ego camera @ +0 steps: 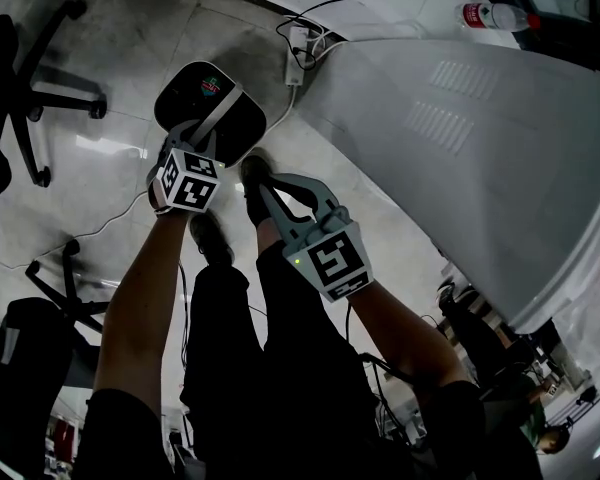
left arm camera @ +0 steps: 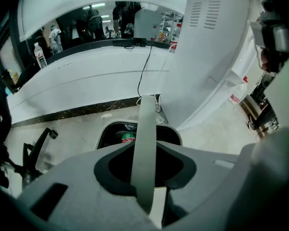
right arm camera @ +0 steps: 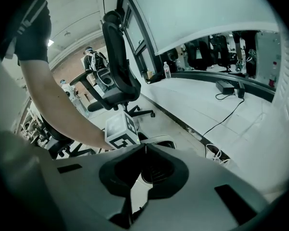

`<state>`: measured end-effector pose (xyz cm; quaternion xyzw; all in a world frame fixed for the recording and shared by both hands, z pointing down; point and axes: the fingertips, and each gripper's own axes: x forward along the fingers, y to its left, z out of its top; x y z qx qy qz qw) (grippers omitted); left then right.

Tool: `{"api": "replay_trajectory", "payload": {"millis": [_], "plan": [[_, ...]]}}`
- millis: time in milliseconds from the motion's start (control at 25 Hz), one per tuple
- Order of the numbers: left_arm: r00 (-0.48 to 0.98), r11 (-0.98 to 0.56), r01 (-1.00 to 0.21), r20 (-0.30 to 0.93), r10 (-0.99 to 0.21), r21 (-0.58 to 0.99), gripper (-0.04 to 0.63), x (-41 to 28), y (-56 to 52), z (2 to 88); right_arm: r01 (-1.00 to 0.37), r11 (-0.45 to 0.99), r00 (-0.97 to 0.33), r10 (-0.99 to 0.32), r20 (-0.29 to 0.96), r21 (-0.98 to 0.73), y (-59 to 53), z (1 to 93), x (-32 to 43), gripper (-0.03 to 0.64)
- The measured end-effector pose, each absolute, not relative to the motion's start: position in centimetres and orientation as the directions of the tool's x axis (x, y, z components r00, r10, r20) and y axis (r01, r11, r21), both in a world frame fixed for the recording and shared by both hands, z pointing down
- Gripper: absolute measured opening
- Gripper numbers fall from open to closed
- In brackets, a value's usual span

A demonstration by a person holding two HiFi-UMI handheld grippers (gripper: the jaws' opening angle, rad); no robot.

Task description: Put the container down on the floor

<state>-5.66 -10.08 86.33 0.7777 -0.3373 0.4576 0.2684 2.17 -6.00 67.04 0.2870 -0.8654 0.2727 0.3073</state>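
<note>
The container is a white tub with a dark lid and a red-green sticker, and it appears to rest on the floor tiles. Its grey handle band stands up over the lid. My left gripper hangs right over it. In the left gripper view the band runs up between the jaws with a light gap beside it, above the tub, so this gripper is open around the band. My right gripper hovers to the right of the tub. It is shut on nothing, with the tub's rim just beyond its tips.
A white curved counter fills the right side, with a water bottle on it. A power strip with cables lies on the floor beyond the tub. Office chair bases stand at left. The person's shoes are near the tub.
</note>
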Motion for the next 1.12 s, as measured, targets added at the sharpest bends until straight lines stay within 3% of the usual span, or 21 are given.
{"api": "replay_trajectory", "payload": {"millis": [280,720,1000,1120], "plan": [[0.303,-0.585,-0.806,0.913,-0.273,0.092,0.153,-6.9,-9.0,85.9,-0.663,0.684,-0.646,-0.315,0.696,-0.306,-5.3,67.0,2.0,0.009],[0.262,-0.581,-0.81,0.931,-0.252,0.071,0.203,-8.6,-6.6,82.9,-0.652,0.705,-0.65,-0.33,0.684,-0.279,-6.1,64.7,1.7,0.009],[0.263,-0.501,-0.862,0.913,-0.311,0.078,0.204,-9.8,-5.3,76.7,-0.629,0.726,-0.674,-0.332,0.66,-0.276,-6.8,60.6,0.8,0.009],[0.283,-0.452,-0.888,0.875,-0.393,0.084,0.202,-10.4,-5.9,72.0,-0.617,0.74,-0.685,-0.337,0.646,-0.268,-7.3,58.1,0.0,0.009]]}}
